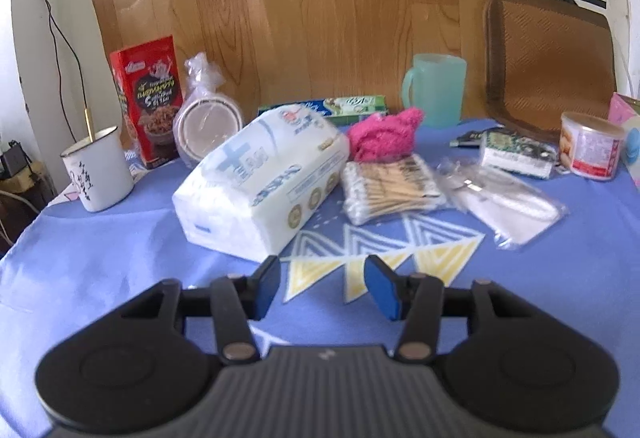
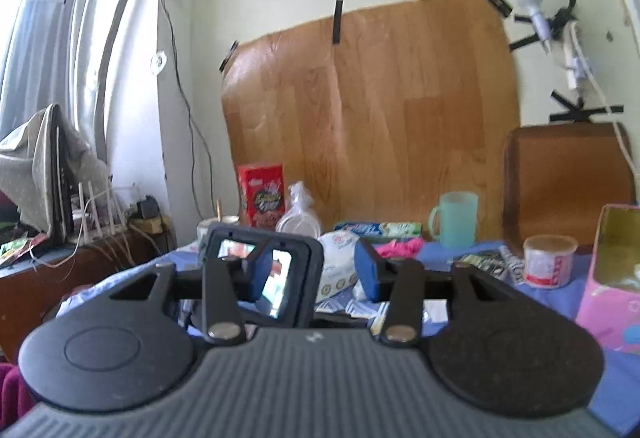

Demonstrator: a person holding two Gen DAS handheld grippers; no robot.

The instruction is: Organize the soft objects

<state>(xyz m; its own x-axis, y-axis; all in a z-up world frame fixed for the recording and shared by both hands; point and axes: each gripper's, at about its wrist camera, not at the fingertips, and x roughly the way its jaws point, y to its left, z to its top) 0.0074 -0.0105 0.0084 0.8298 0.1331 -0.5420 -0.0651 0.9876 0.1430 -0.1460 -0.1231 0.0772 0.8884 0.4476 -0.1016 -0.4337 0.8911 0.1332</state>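
Note:
A white tissue pack (image 1: 262, 182) lies on the blue tablecloth (image 1: 100, 258), just beyond my left gripper (image 1: 322, 284), which is open and empty over the cloth. A pink fluffy cloth (image 1: 384, 134) sits behind a bag of cotton swabs (image 1: 390, 186). A clear bag with a white item (image 1: 506, 198) lies to the right. My right gripper (image 2: 316, 270) is open and empty, held above the table's near edge. The back of the left gripper's camera unit (image 2: 260, 274) shows between its fingers. The tissue pack (image 2: 340, 266) and pink cloth (image 2: 398, 248) lie beyond it.
At the back stand a red box (image 1: 150, 98), a white enamel mug (image 1: 98, 168), bagged paper bowls (image 1: 206, 118), a green plastic mug (image 1: 438, 94), a toothpaste box (image 1: 344, 106), a small tub (image 1: 592, 144) and a brown tray (image 1: 548, 62). A pink box (image 2: 612, 278) stands at the right.

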